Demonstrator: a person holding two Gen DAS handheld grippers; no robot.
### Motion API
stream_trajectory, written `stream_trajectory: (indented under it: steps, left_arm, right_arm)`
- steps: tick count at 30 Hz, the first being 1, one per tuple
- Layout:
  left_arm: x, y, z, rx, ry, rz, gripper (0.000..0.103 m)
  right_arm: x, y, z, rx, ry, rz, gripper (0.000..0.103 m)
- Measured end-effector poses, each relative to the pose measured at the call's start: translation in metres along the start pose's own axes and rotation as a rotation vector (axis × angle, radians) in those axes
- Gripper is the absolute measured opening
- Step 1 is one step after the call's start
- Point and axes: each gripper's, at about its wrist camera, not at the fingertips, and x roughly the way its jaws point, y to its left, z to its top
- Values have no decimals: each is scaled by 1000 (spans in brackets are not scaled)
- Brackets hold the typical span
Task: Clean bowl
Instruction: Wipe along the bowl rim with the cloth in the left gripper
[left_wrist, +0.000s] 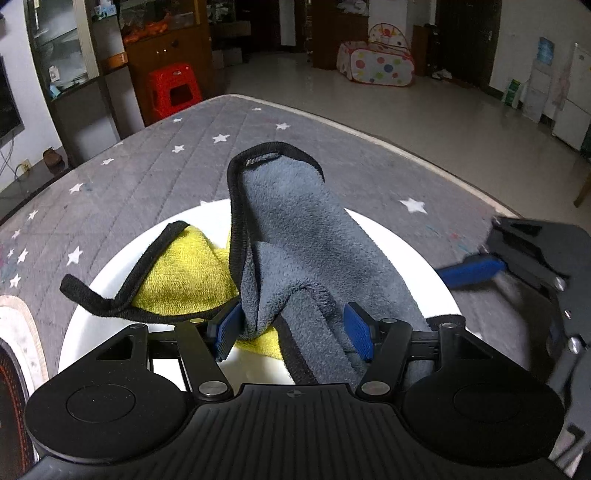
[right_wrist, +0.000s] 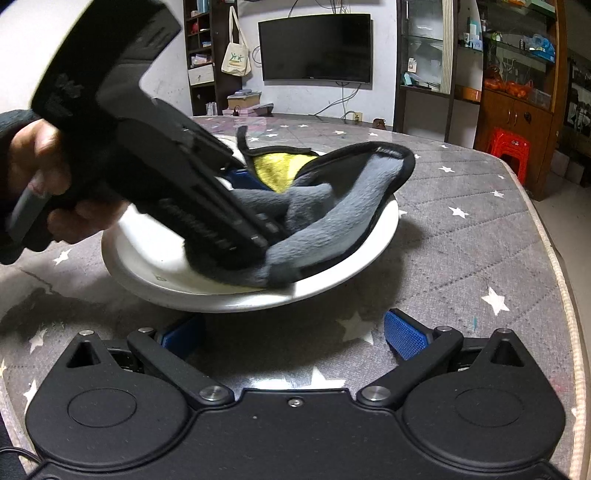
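Mid-wipe – left gripper (left_wrist: 295, 328) pinches the cloth (left_wrist: 295, 240) inside the bowl (right_wrist: 332, 273), right gripper (right_wrist: 291, 332) wide open, empty – next I'd guess keep swirling.

table (right_wrist: 461, 236): grey star-print quilted cover | on it: white bowl (right_wrist: 332, 280)

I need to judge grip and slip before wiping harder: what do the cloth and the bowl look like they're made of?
The cloth looks like soft microfibre fleece: fuzzy matte nap, grey on one face and yellow on the other, with a black stitched edge binding. The bowl looks like glazed white ceramic, possibly melamine: smooth, glossy, rigid rim with soft reflections. The left tongs pinch the cloth.
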Motion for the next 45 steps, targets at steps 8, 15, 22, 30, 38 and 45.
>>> stream_trajectory:
  steps: [8, 15, 22, 30, 38, 45]
  left_arm:
    - [6, 19, 5, -36, -9, 34, 62]
    - [0, 34, 2, -62, -4, 62, 62]
    - [-12, 41, -9, -74, 3, 87, 62]
    - [-30, 44, -28, -88, 10, 93, 62]
    - [-43, 36, -40, -95, 34, 98, 52]
    - [-54, 38, -47, -134, 31, 99, 25]
  right_arm:
    - [-1, -1, 0, 2, -1, 2, 103]
    - [0, -1, -1, -4, 2, -3, 103]
    - [1, -1, 0, -7, 2, -5, 103]
    - [2, -1, 1, -9, 3, -7, 103]
    - [2, -1, 2, -9, 3, -8, 103]
    - [2, -2, 2, -9, 3, -8, 103]
